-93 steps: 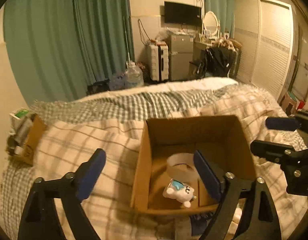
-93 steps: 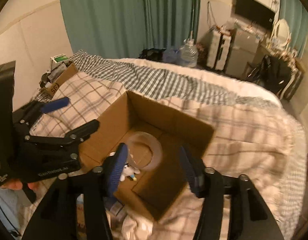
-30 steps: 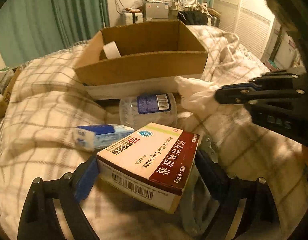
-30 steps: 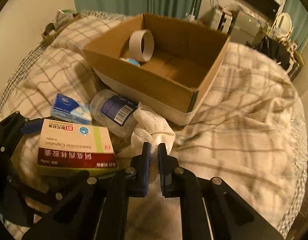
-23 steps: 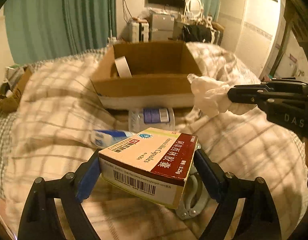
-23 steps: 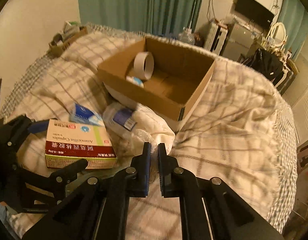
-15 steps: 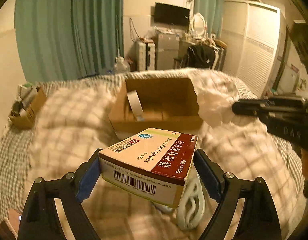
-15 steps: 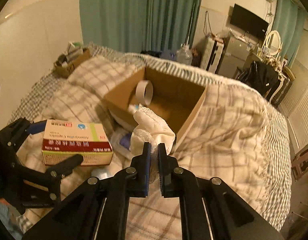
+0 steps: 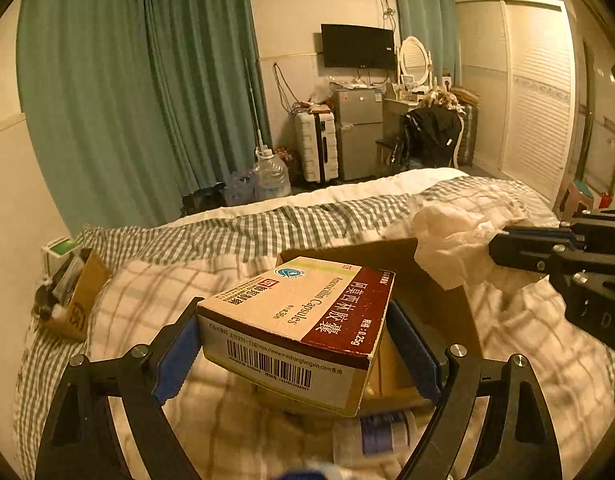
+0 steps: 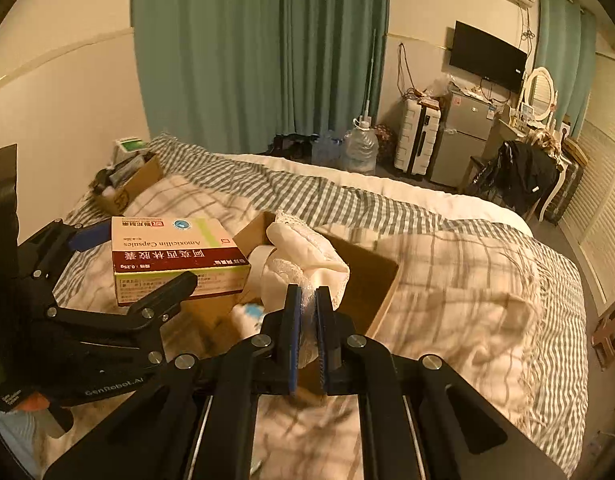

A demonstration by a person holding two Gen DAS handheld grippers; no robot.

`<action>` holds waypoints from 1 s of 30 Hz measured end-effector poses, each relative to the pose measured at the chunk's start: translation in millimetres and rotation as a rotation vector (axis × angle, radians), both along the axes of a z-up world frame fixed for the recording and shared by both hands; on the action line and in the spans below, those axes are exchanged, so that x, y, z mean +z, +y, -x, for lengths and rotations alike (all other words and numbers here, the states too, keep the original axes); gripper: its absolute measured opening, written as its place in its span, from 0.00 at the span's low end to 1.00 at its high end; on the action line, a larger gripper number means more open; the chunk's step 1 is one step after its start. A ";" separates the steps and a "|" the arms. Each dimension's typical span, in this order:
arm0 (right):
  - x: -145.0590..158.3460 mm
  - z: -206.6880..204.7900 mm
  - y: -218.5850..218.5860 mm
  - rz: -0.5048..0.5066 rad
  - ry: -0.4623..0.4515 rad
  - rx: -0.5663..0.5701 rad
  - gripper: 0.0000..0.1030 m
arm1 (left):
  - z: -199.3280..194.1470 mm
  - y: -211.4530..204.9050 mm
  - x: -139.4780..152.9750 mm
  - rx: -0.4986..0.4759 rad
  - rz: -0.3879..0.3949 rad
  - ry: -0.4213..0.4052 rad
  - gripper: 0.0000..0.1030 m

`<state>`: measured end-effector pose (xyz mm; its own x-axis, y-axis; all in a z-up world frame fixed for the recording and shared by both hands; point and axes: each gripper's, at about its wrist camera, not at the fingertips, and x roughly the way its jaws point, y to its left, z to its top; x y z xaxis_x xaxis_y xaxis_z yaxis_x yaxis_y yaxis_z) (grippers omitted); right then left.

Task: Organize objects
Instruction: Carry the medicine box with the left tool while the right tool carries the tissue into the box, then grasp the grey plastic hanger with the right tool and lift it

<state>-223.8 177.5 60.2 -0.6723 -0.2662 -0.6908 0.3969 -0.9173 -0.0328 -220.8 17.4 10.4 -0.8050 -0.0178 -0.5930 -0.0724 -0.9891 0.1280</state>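
Cardboard box (image 10: 371, 276) on the bed (image 10: 487, 280) lies just ahead of and below both tongs, so the coming move looks like a short forward reach and drop for either. The left tongs (image 9: 295, 344) clamp the medicine carton (image 9: 303, 320) across its width, its long axis running away toward the box, its far end already over the near rim. The right tongs (image 10: 305, 304) are clenched on a crumpled white cloth (image 10: 303, 256), which hangs over the box opening. Judging by that, the right hand is nearer to release.
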 end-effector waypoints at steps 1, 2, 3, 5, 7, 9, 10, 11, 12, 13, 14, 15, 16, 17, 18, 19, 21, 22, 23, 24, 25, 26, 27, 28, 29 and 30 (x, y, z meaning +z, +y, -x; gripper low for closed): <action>-5.8 11.1 -1.3 -0.005 -0.007 -0.006 0.06 | 9.0 0.5 -3.9 0.002 0.007 -0.003 0.88; -12.3 21.4 -2.1 -0.009 -0.017 -0.011 0.06 | 18.4 0.4 -9.7 0.003 0.010 -0.010 0.88; -18.3 28.8 -2.2 -0.011 -0.027 -0.012 0.06 | 25.4 0.0 -14.7 0.003 0.008 -0.019 0.88; -34.9 43.9 -3.3 -0.008 -0.054 -0.014 0.06 | 37.1 -1.3 -27.2 -0.004 -0.006 -0.044 0.88; -49.3 51.5 -2.5 -0.002 -0.065 -0.019 0.07 | 45.4 -1.7 -40.2 -0.018 -0.020 -0.061 0.89; -61.7 54.3 0.5 0.017 -0.071 -0.038 0.14 | 52.0 -0.7 -50.6 -0.015 -0.019 -0.077 0.91; -66.1 55.7 1.9 0.020 -0.081 -0.047 0.32 | 51.9 0.7 -54.0 -0.001 -0.012 -0.079 0.98; -69.6 56.0 4.4 0.022 -0.088 -0.059 0.43 | 52.2 -0.6 -56.8 0.015 -0.004 -0.081 1.00; -70.7 54.1 8.6 0.026 -0.082 -0.075 0.58 | 50.8 -0.5 -57.7 0.023 -0.004 -0.079 1.00; -69.2 51.4 11.6 0.028 -0.073 -0.087 0.60 | 48.8 -3.2 -58.1 0.021 -0.014 -0.081 1.00; -65.6 47.4 15.9 0.030 -0.066 -0.099 0.60 | 46.2 -6.5 -57.5 0.019 -0.027 -0.085 1.00; -61.6 45.5 19.2 0.029 -0.064 -0.106 0.60 | 42.6 -8.9 -56.8 0.021 -0.037 -0.091 1.00; -56.9 42.3 21.8 0.027 -0.061 -0.113 0.60 | 38.7 -11.7 -55.0 0.024 -0.046 -0.099 1.00; -50.5 36.9 24.8 0.024 -0.053 -0.123 0.60 | 33.8 -15.5 -51.8 0.027 -0.056 -0.106 1.00; -43.0 30.2 27.3 0.018 -0.043 -0.130 0.61 | 27.4 -19.5 -47.5 0.029 -0.067 -0.110 1.00; -35.2 22.3 29.1 0.011 -0.032 -0.136 0.61 | 18.6 -23.9 -41.7 0.030 -0.079 -0.110 1.00; -20.4 3.6 30.4 -0.006 -0.007 -0.135 0.62 | 2.7 -31.3 -32.4 0.034 -0.093 -0.103 1.00; -12.3 -8.2 30.1 -0.013 0.007 -0.130 0.62 | -4.8 -34.6 -27.1 0.036 -0.097 -0.100 1.00; -4.2 -20.3 28.9 -0.023 0.019 -0.126 0.63 | -13.7 -37.2 -20.9 0.037 -0.100 -0.099 1.00; 1.9 -29.5 27.4 -0.030 0.029 -0.124 0.63 | -23.5 -39.1 -14.3 0.038 -0.103 -0.095 1.00; 9.5 -42.8 25.7 -0.038 0.043 -0.119 0.64 | -32.6 -41.7 -9.2 0.040 -0.104 -0.092 1.00; 15.8 -55.2 23.5 -0.045 0.052 -0.111 0.65 | -46.0 -42.7 -2.4 0.043 -0.104 -0.089 1.00; 19.8 -64.6 21.7 -0.050 0.058 -0.102 0.66 | -56.0 -43.8 1.6 0.043 -0.103 -0.088 1.00; 23.4 -76.2 19.4 -0.057 0.061 -0.093 0.66 | -66.3 -45.3 4.9 0.041 -0.102 -0.088 1.00; 24.9 -84.6 16.9 -0.062 0.062 -0.087 0.67 | -80.6 -46.3 7.7 0.039 -0.096 -0.088 1.00; 25.4 -96.0 14.0 -0.070 0.061 -0.081 0.67 | -91.0 -46.4 8.7 0.037 -0.088 -0.088 1.00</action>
